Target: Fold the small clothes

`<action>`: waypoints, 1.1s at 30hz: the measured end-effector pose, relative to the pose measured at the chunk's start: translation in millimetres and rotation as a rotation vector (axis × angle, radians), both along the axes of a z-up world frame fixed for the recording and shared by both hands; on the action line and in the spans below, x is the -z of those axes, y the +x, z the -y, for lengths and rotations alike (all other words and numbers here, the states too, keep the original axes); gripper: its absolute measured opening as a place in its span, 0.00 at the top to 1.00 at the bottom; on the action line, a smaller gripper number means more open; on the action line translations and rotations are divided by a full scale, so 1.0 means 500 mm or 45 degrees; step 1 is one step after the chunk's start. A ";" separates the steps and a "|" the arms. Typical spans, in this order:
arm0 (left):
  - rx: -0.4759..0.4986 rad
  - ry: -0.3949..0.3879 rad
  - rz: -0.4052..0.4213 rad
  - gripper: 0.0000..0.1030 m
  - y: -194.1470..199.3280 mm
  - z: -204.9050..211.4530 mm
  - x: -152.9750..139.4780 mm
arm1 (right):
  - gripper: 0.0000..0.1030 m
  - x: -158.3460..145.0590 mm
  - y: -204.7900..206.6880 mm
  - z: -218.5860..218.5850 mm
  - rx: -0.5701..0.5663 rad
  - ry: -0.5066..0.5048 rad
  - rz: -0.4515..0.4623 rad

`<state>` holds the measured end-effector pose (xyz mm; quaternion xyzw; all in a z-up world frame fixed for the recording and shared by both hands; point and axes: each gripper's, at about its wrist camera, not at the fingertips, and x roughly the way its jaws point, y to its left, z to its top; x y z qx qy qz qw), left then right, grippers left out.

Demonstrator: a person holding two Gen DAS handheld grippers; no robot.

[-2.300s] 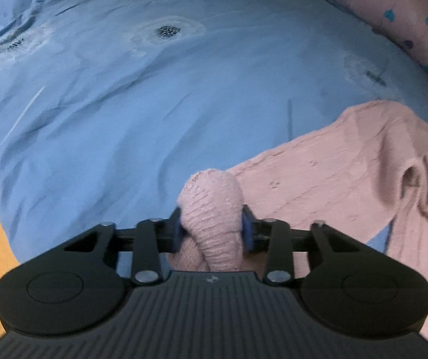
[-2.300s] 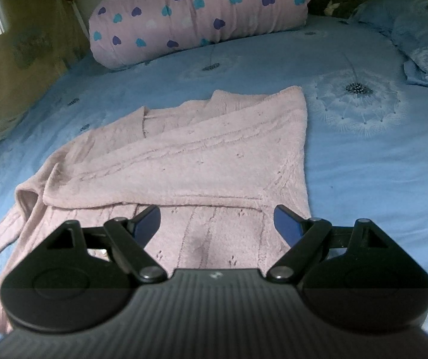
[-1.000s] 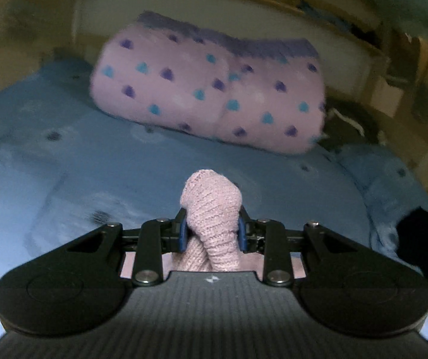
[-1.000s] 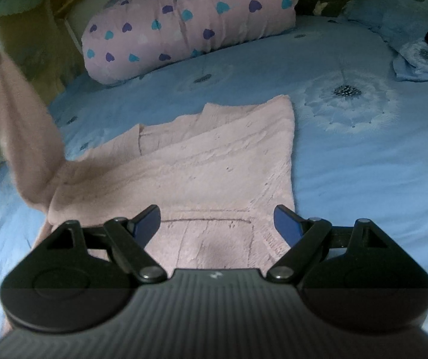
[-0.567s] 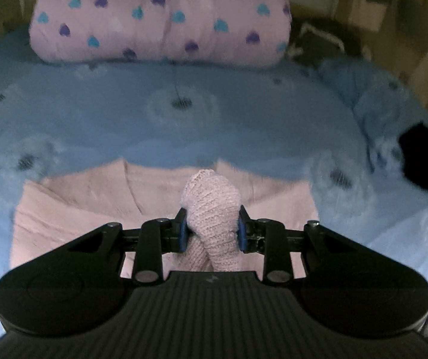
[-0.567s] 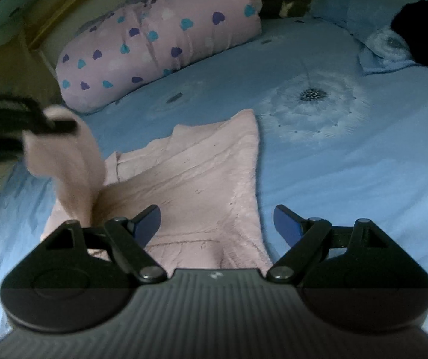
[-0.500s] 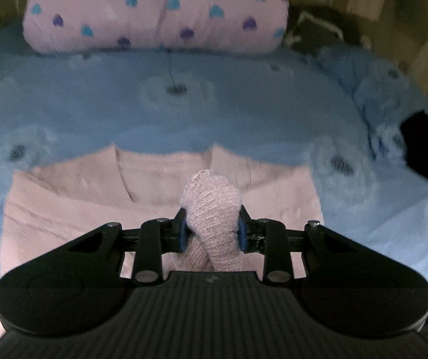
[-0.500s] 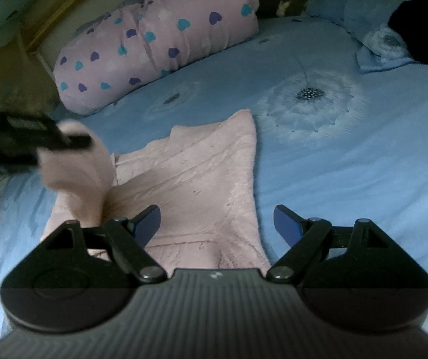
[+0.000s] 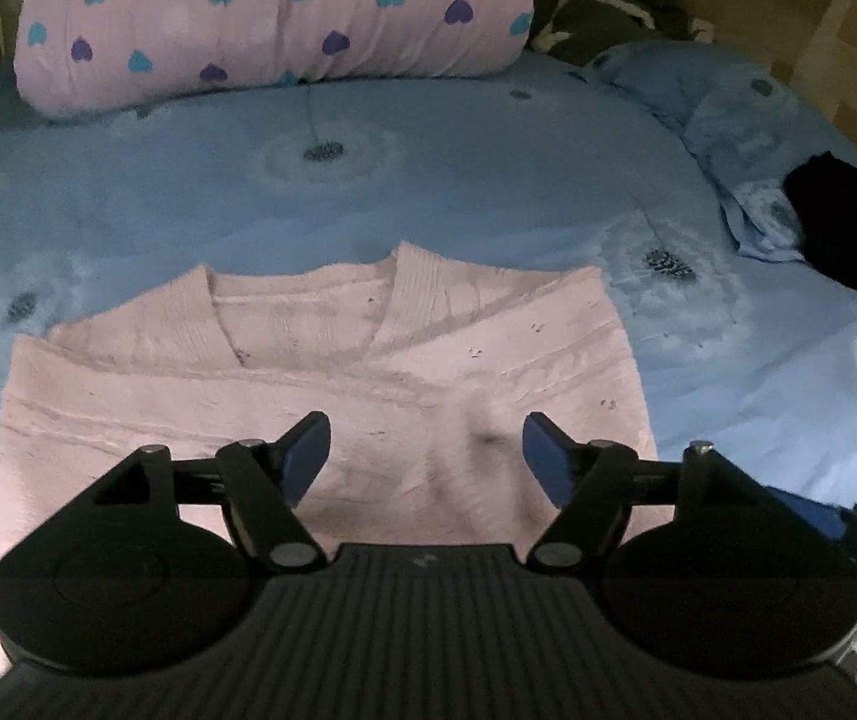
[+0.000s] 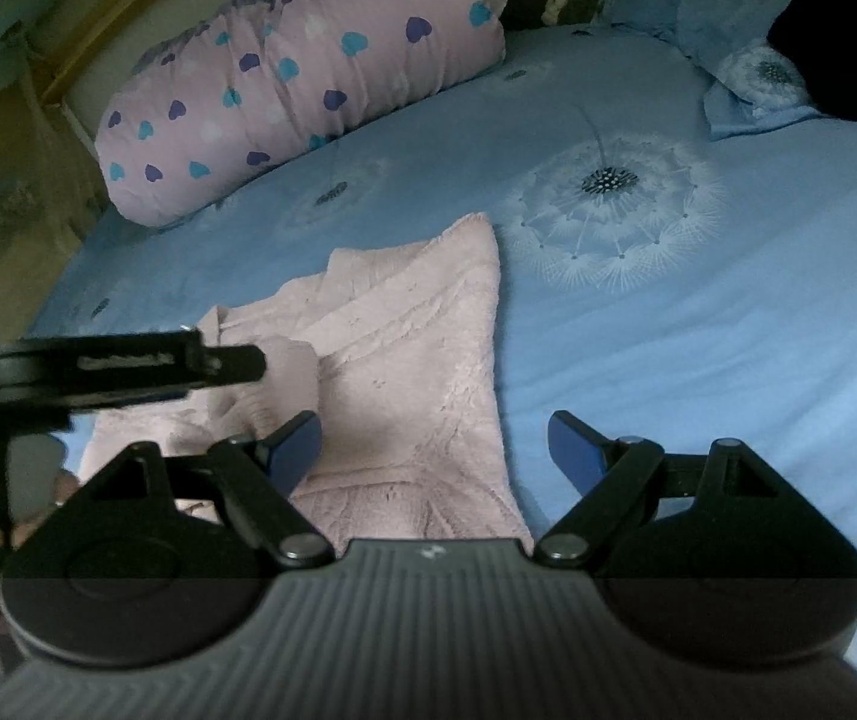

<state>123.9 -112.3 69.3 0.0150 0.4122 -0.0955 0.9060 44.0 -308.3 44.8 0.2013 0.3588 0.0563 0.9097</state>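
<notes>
Released a moment ago, the sleeve (image 10: pixel 290 372) now lies across the pink sweater (image 9: pixel 320 384) on the bed (image 9: pixel 428 192), below the heart pillow (image 9: pixel 272 12). Left claw (image 9: pixel 425 450) is opening, empty; right claw (image 10: pixel 434 450) gapes empty. Withdrawing carelessly could snag the knit and undo the fold.

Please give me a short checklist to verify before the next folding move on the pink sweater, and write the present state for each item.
1. Left hand-held gripper is letting go of the sleeve: ok, its jaws are opening and nothing is pinched between them.
2. Right hand-held gripper is free for a new grasp: ok, open and empty.
3. Left sleeve is laid across the pink sweater: ok, but its cuff end looks bunched.
4. Sweater's right edge is straight on the blue bed cover: ok.
5. Sweater's bottom hem is flat: cannot tell, the grippers hide it.
</notes>
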 end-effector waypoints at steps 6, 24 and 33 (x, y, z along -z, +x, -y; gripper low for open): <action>-0.058 0.109 0.027 0.24 -0.033 -0.055 -0.035 | 0.18 0.002 0.000 -0.004 -0.007 -0.010 0.001; -0.276 0.125 0.029 0.23 -0.129 -0.306 0.001 | 0.25 0.024 -0.004 -0.061 -0.086 -0.044 0.112; -0.292 0.037 0.114 0.23 -0.121 -0.338 0.085 | 0.39 0.046 0.029 -0.102 -0.138 -0.019 0.164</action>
